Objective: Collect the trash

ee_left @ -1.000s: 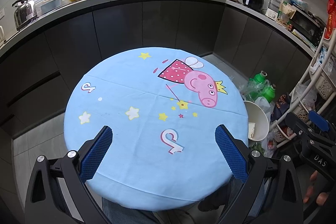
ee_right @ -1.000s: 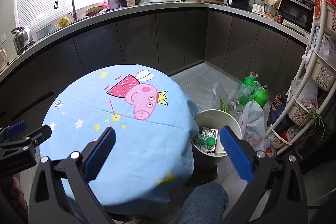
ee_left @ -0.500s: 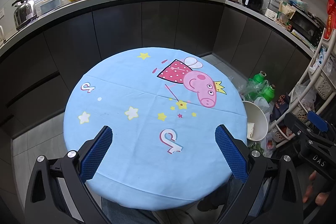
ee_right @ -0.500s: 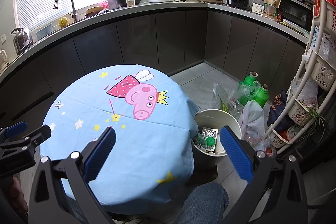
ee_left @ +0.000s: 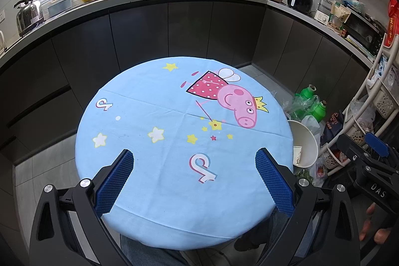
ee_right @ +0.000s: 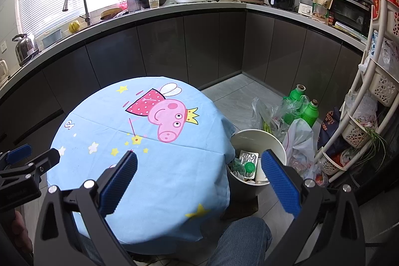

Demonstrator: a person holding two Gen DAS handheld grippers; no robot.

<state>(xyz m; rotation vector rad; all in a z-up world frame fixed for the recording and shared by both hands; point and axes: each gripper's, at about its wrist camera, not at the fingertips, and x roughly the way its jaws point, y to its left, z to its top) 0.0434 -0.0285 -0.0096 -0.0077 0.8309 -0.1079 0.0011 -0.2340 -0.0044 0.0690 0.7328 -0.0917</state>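
Observation:
A round table under a light blue cartoon-pig cloth (ee_left: 162, 116) (ee_right: 154, 166) carries nothing on top. To its right on the floor stands a white trash bin (ee_right: 256, 138) (ee_left: 308, 138) with packaging, a foil blister pack and green caps inside (ee_right: 245, 163). My left gripper (ee_left: 194, 156) hovers open over the near part of the table, nothing between its blue pads. My right gripper (ee_right: 199, 158) is open above the table's right edge and the bin, also holding nothing.
Green bottles in plastic bags (ee_right: 299, 111) lie on the floor behind the bin. A white basket rack (ee_right: 361, 121) stands at the right. Dark cabinets and a cluttered counter (ee_right: 199, 4) curve around the back. A person's knee in jeans (ee_right: 239, 241) is below the table edge.

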